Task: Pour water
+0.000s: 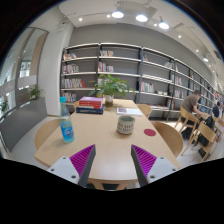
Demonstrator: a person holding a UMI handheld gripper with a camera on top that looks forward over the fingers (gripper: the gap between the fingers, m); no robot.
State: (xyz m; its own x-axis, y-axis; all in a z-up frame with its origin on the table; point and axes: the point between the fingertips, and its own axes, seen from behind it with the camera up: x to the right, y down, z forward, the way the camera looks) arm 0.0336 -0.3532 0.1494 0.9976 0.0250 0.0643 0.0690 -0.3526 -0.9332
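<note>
A clear plastic water bottle (67,127) with a blue label stands upright on the left part of the light wooden table (100,135). A pale mug (125,124) with a dark pattern stands to the right of it, near the table's middle. My gripper (112,160) hovers over the near edge of the table, well short of both. Its fingers, with magenta pads (82,159), are spread apart and hold nothing. Bottle and mug both lie beyond the fingers, the bottle ahead to the left, the mug ahead and slightly right.
A stack of books (90,103) and a potted plant (112,87) sit at the table's far end. A small red object (149,131) lies right of the mug. Wooden chairs (168,137) ring the table. Bookshelves (120,70) line the back wall; a person (190,103) sits at right.
</note>
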